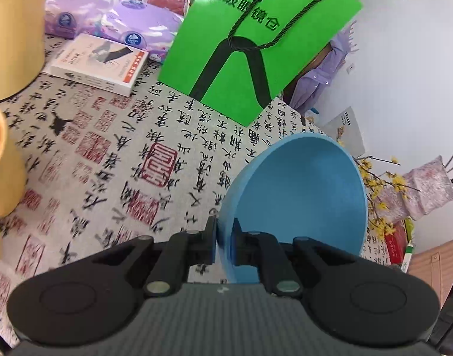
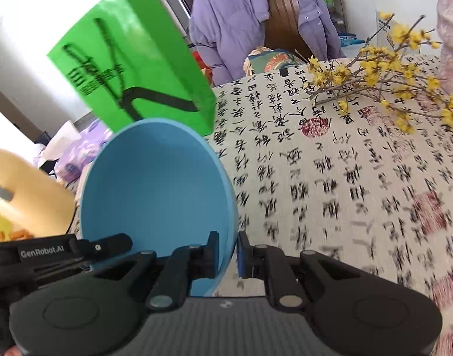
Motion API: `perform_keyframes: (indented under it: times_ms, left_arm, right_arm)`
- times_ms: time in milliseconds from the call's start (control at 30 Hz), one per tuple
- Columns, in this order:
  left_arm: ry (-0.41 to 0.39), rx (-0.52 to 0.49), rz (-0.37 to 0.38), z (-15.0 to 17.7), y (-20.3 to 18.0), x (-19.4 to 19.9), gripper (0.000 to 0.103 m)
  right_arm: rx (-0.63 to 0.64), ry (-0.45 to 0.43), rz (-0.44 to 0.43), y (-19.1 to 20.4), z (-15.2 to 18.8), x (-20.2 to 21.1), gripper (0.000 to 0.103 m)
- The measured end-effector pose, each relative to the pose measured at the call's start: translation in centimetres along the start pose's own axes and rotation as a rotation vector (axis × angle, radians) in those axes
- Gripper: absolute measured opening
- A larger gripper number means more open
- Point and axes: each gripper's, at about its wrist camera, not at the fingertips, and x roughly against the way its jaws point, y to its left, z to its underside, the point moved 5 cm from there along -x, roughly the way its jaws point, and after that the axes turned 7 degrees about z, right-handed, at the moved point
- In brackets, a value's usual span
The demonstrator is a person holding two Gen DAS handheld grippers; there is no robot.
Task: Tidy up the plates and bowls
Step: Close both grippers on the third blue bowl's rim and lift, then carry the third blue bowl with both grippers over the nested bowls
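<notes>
The left gripper [image 1: 224, 244] is clenched on the rim of a blue bowl [image 1: 297, 195], one finger inside the wall and one outside. The right gripper [image 2: 228, 255] is clamped on the rim of the blue bowl [image 2: 155, 195] in its own view — whether both hold one and the same bowl cannot be told. Each bowl is tilted on edge above the calligraphy-print tablecloth [image 1: 113, 160]. A green paper bag [image 1: 256, 44] stands behind it, near the table's far edge, and yellow flowering twigs [image 2: 383, 77] lie toward the far right corner.
</notes>
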Motion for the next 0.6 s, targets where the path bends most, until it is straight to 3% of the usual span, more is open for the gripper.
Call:
perform_keyframes:
  times_ms: [333,600]
  left_arm:
    - [-0.085,-0.044,-0.011,8.0,-0.6,9.8,0.009]
    - [-0.146,-0.07,-0.017,16.2,0.1,15.3,0.009]
  right_arm:
    - [0.053,-0.056,-0.042,1.5,8.0,8.9,0.011]
    - [0.108,-0.145,-0.056,1.6,15.6,15.2,0.011]
